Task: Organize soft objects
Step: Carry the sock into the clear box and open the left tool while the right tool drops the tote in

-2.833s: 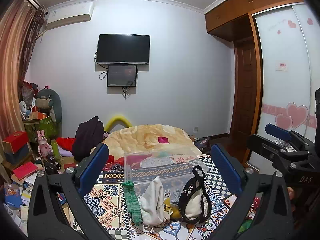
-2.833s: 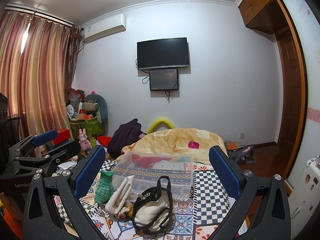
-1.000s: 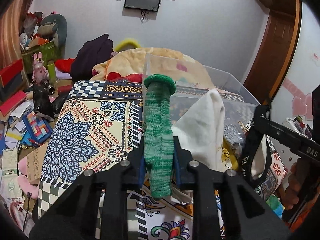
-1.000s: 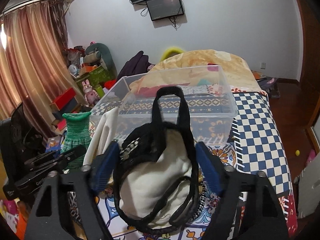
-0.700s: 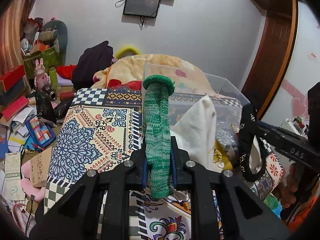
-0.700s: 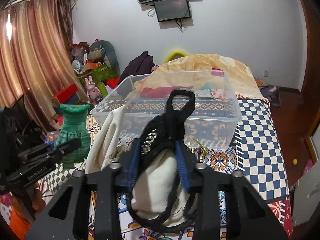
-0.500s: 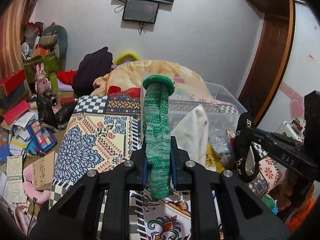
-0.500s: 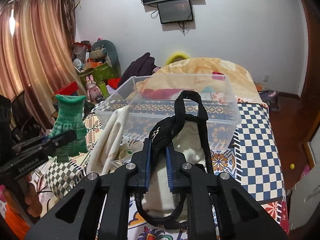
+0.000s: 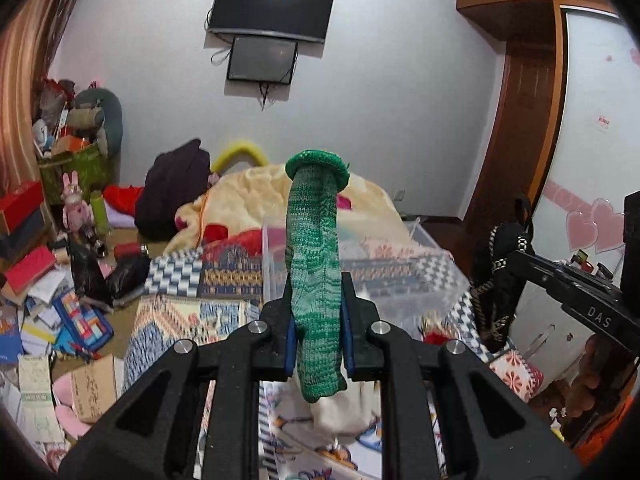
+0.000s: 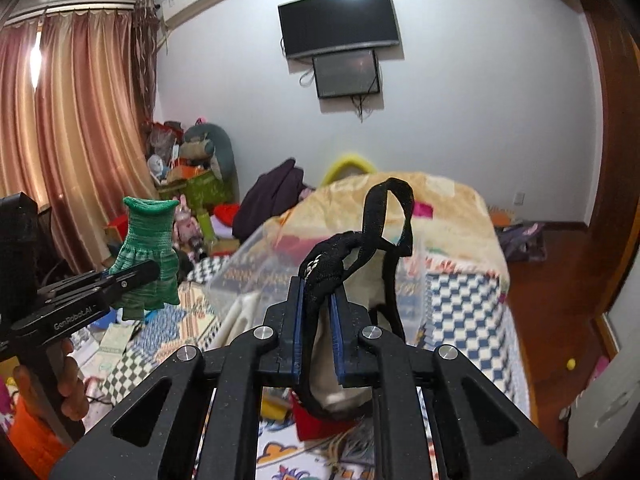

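two grippers are up off the bed, each pinching one soft thing. the left gripper (image 9: 316, 344) has its blue pads pressed tight against a green knitted glove (image 9: 316, 272), which stands upright between them, its rolled cuff at the top and its lower end hanging just below the jaws. in the right wrist view the same glove (image 10: 148, 256) shows side-on at the left, with the left gripper (image 10: 132, 274) clamped across its lower half. the right gripper (image 10: 316, 320) is closed on the bunched black strap of a black and cream bag (image 10: 348, 312); one loop of the strap stands up above the jaws and the cream body hangs down between and under them. from the left wrist the bag (image 9: 500, 280) appears at the right, dangling from the right gripper (image 9: 520, 258). below and beyond both held items, a clear plastic bin (image 9: 436, 276) sits on a patterned bedspread (image 9: 172, 320), and a white cloth (image 10: 240, 316) lies against the bin's near wall. the glove is held in front of the bin's left side, the bag in front of its near wall. behind the bin a yellow blanket (image 10: 448, 208) covers the far end of the bed, and a dark tv (image 10: 338, 20) hangs on the wall.
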{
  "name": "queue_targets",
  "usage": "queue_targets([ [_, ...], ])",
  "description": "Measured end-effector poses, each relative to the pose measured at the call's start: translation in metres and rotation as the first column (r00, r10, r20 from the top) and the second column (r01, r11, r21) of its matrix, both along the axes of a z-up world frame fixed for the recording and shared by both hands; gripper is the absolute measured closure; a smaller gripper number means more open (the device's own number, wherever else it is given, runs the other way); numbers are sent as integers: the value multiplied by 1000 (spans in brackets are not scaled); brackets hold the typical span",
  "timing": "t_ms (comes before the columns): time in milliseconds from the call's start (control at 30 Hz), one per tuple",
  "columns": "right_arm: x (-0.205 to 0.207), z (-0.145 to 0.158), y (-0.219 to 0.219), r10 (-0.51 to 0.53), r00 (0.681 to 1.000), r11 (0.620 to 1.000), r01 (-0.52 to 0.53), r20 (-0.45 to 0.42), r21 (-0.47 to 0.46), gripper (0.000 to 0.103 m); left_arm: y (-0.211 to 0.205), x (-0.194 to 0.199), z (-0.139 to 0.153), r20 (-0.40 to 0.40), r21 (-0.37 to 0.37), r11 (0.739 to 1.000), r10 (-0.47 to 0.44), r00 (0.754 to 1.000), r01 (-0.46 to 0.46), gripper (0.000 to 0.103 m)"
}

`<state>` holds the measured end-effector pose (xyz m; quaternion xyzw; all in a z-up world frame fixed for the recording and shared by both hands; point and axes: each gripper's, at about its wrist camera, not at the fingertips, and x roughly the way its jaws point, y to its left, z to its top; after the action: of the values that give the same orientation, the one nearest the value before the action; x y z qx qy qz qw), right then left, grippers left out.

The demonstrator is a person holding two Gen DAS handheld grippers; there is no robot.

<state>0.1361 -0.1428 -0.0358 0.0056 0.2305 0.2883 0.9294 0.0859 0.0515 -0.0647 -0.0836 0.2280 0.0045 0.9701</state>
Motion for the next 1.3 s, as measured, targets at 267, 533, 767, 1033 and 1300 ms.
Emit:
queue_targets([
  [267,25,20,9,-19,997,1000,21,81,-14,92,3,31,21,35,6,1000,-9,999,8,86],
  [533,51,20,37,-3,992,998,12,129,-68,92,9,75,13,-25,-4,1000,-3,1000,3,86],
  [767,72,-3,54,6,994,991,8,106,-134,92,6,112,-15,-140,18,1000,-12,990,14,86],
  [1033,98,-41,73,3,1000,973,-10,-30,-233,92,2,147,-46,-257,17,999,-25,966,30,86],
  [1300,112,-58,87,33,986,953,-81,-165,-292,92,-6,164,-61,-318,47,997,-35,947,53,86],
])
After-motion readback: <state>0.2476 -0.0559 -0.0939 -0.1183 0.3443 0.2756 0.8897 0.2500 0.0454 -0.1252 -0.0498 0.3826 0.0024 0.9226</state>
